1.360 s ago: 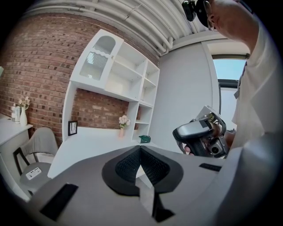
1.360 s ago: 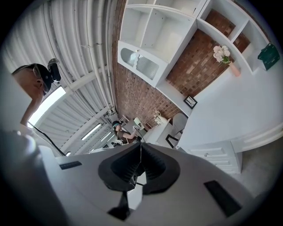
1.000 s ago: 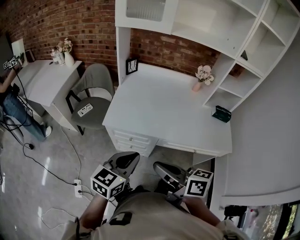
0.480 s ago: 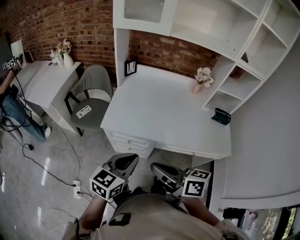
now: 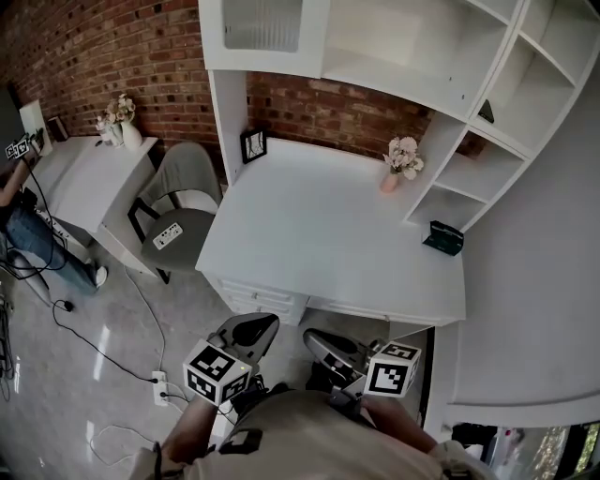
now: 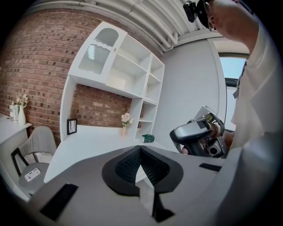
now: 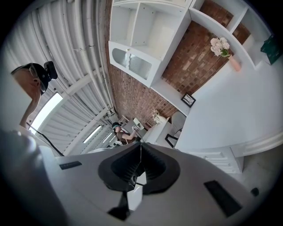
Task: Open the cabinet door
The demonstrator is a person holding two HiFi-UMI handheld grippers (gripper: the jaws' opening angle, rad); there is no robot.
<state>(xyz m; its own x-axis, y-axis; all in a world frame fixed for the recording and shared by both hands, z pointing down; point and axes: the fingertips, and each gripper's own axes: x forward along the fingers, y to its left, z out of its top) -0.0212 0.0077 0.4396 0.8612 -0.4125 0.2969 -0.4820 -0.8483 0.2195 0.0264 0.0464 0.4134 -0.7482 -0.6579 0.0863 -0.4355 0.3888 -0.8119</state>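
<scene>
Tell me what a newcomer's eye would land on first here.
The big white desk fills the middle, against a red brick wall, with a ribbed-glass cabinet door above its left end. Low in front, the left gripper and right gripper are both shut and empty, short of the desk.

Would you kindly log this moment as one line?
left gripper shut, empty | right gripper shut, empty | cabinet door closed, untouched
</scene>
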